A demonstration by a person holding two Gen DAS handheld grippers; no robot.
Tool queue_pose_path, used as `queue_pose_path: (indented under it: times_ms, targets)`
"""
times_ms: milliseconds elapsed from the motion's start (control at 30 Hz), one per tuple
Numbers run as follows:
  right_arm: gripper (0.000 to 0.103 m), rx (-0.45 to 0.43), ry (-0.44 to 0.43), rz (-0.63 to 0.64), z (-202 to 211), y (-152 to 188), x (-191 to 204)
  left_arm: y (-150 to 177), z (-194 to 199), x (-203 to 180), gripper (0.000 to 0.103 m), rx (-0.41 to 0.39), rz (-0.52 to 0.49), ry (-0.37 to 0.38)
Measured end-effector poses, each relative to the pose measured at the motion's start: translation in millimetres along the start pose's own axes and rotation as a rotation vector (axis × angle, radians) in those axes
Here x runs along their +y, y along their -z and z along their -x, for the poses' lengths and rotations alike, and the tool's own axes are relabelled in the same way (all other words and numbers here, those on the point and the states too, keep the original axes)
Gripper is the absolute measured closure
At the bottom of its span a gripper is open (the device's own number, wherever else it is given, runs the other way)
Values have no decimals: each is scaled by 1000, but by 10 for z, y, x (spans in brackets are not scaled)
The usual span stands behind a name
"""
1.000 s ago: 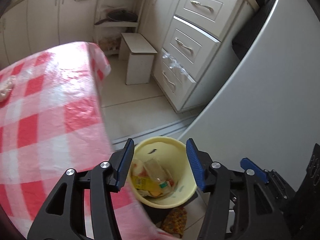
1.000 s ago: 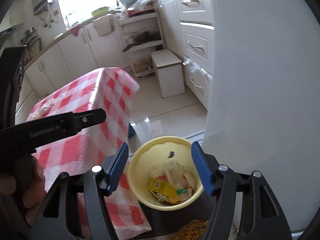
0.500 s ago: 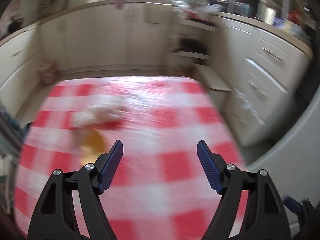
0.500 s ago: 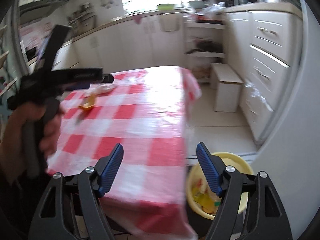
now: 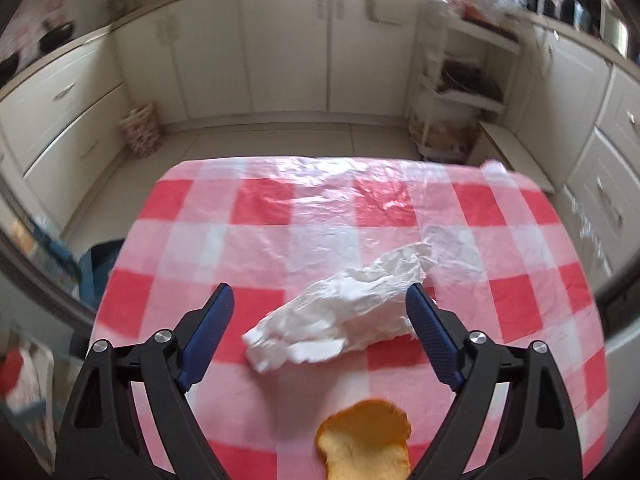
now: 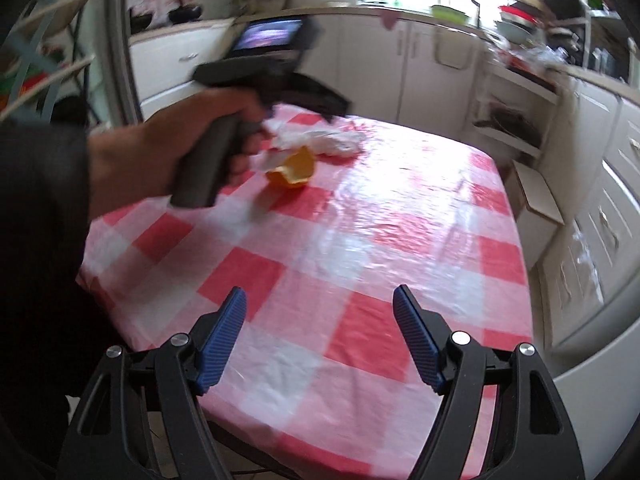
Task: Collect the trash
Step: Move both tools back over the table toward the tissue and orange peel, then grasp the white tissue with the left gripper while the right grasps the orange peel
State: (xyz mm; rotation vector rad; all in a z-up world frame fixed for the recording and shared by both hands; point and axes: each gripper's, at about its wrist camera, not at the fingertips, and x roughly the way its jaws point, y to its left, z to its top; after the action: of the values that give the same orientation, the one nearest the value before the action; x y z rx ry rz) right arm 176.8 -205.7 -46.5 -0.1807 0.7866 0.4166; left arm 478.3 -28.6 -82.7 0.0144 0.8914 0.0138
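While both grippers hang over a table [image 5: 256, 200] draped in a red-and-white checked plastic cloth, two pieces of trash lie on it. From the left wrist view, the left gripper [image 5: 320, 312] points down at a crumpled white tissue [image 5: 348, 312], which lies on the cloth in the gap between the two blue-padded fingers [image 5: 208, 328]. Its jaws are opening, and the pads do not press on the tissue; whether the right-hand pad brushes the tissue's edge cannot be told. Just nearer the camera than the tissue lies a piece of orange peel [image 5: 366, 444], curled and pale on its inner side, at the bottom of that view.

From the right wrist view, the right gripper [image 6: 320, 316] stands with its jaws spread apart and nothing between them but bare cloth at the near part of the table. Across the table, a person's hand [image 6: 192, 136] in a dark sleeve grips the handle of the other gripper, blurred. Beneath it sit the orange peel [image 6: 294, 168] and the white tissue [image 6: 324, 140], touching or nearly so. White kitchen cabinets [image 5: 280, 48] line the walls behind.
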Motion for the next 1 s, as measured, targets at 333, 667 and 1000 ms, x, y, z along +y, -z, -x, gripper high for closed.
queue_pose_path:
  times_ms: [333,667,1000]
  targets:
    - [30,13,-51,-48,-302,-226,123,47,-342,17,82,126,-43,81]
    - [30,4,-36,-183,-374,-274,-162,405,17,-110,92,274,-123,202]
    - [30,22,-132,-233,-442,-273,-56,1073,688,121,92,332,8,317]
